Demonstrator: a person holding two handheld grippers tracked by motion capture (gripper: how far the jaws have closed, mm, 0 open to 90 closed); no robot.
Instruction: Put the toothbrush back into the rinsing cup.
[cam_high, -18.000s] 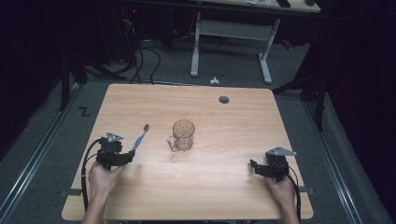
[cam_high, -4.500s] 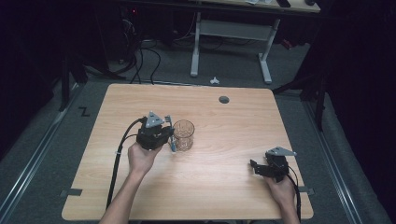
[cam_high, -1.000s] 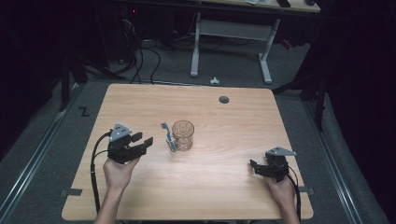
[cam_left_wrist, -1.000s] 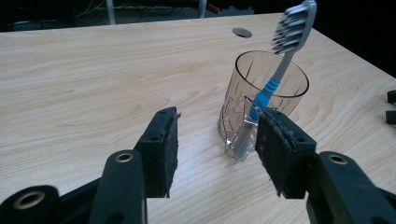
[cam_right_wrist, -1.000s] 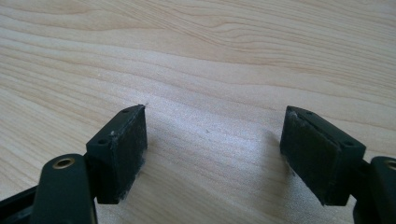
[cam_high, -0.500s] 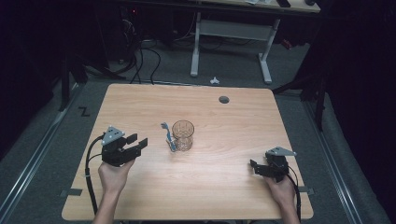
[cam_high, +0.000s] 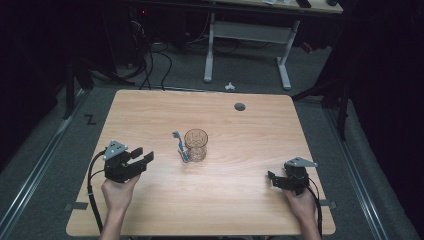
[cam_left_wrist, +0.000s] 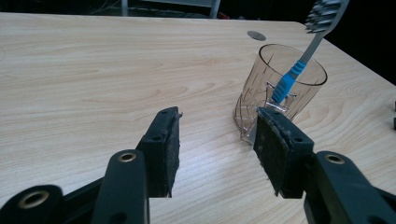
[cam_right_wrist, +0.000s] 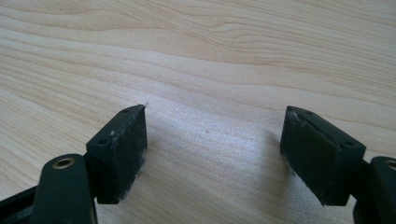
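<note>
A clear glass cup stands at the table's middle. A blue and grey toothbrush leans upright on its left side, bristles up; I cannot tell whether its foot is inside the cup or in the handle. My left gripper sits left of the cup, apart from it, pointing at it, open with nothing between the pads. In the left gripper view, cup and toothbrush stand just beyond the open left gripper. My right gripper rests open near the front right; the right gripper spans bare wood.
The wooden table has a round cable hole at the back right. Behind the table stand a desk frame and loose cables on the floor. Bare wood lies between the two hands.
The toothbrush, which earlier lay on the table by the left gripper, now leans at the cup. The left gripper has drawn back left from the cup. The right hand has stayed still.
</note>
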